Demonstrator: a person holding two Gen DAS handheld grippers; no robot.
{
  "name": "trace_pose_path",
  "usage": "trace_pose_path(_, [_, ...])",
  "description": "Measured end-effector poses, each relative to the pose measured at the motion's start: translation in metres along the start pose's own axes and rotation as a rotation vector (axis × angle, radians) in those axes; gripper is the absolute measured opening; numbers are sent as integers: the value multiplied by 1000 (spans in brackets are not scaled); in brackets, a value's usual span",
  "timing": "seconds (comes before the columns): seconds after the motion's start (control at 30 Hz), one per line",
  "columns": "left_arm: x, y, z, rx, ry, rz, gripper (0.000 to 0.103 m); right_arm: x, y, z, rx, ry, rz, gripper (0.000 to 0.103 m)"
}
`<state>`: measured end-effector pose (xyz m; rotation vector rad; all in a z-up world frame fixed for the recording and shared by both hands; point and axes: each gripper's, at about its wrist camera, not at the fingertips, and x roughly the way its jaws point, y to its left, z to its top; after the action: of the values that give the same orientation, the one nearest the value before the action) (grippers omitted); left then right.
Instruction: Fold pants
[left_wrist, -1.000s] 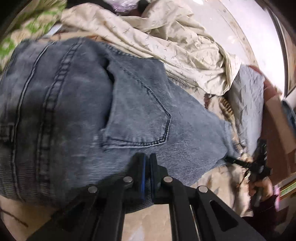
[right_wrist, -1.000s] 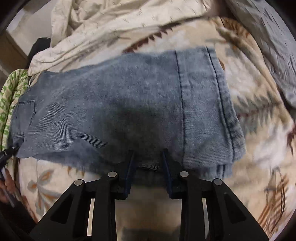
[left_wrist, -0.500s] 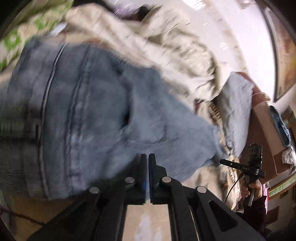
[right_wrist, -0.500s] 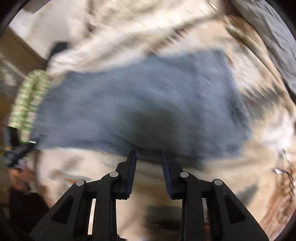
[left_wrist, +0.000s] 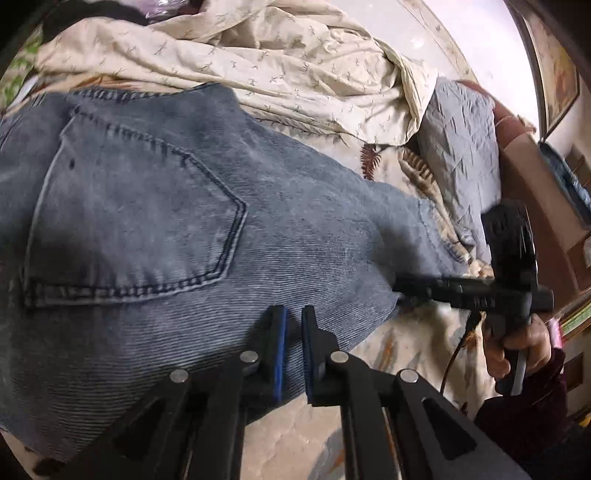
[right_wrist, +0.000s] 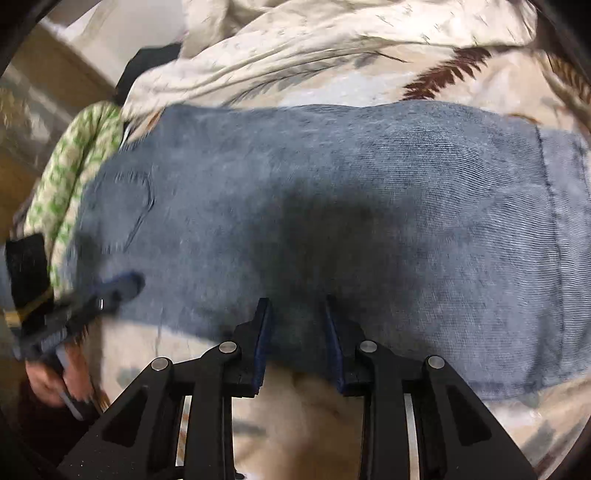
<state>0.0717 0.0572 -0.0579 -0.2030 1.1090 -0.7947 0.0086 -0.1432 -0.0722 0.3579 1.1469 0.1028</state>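
Note:
Blue denim pants (left_wrist: 229, 236) lie flat and folded lengthwise on the patterned bedspread, back pocket (left_wrist: 140, 218) facing up. My left gripper (left_wrist: 293, 321) hovers over the pants' near edge below the pocket, jaws a narrow gap apart with nothing between them. My right gripper (right_wrist: 295, 314) is open over the near edge of the leg part of the pants (right_wrist: 332, 229); it also shows in the left wrist view (left_wrist: 402, 288), its tip at the pants' edge. The left gripper shows blurred in the right wrist view (right_wrist: 118, 288).
A crumpled cream sheet (left_wrist: 277, 62) lies beyond the pants. A grey quilted pillow (left_wrist: 465, 147) sits at the right. A green-patterned cloth (right_wrist: 70, 177) lies by the waist end. The leaf-print bedspread (right_wrist: 303, 413) shows in front of the pants.
The left gripper's jaws have parted slightly from fully shut. Both grippers have shifted along the pants' near edge, closer to each other; the right gripper now looms larger in the left view.

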Motion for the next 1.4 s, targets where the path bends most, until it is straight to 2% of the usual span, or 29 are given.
trace_pose_path(0.1, [-10,12,1,-44,-1,-7,9,-6,-1,-17,-19,51,13,28])
trace_pose_path(0.17, [-13,19,1,-70,1,-20,9,-7,-8,-22,0,36,39,27])
trace_pose_path(0.3, [-13,16,1,-67,-9,-8,9,-17,-12,-16,29,49,70,29])
trace_pose_path(0.37, [-17,15,4,-73,-25,-15,9,-27,-3,-7,21,27,115,29])
trace_pose_path(0.43, [-27,18,7,-90,-66,-24,9,-44,14,9,-18,-46,192,29])
trace_pose_path(0.57, [-44,24,11,-122,-148,-47,9,-47,57,62,-84,-145,241,35])
trace_pose_path(0.7, [-48,30,11,-145,-162,5,9,-18,90,118,-105,-147,300,35])
trace_pose_path(0.8, [-52,38,9,-166,-162,69,9,13,106,154,-98,-136,285,36])
trace_pose_path(0.93, [-55,51,7,-223,-170,82,9,52,117,182,-81,-99,254,36])
trace_pose_path(0.97, [-54,53,7,-232,-165,79,9,64,122,187,-90,-80,211,35])
trace_pose_path(1.03, [-51,54,7,-240,-155,84,9,88,126,193,-71,-16,113,26])
trace_pose_path(1.07, [-51,54,7,-241,-153,85,9,101,125,195,-52,19,93,22])
trace_pose_path(1.2, [-52,56,9,-253,-164,101,9,115,121,204,-23,-20,42,11])
trace_pose_path(1.4, [-52,55,10,-229,-162,183,9,122,118,211,11,-52,-12,7])
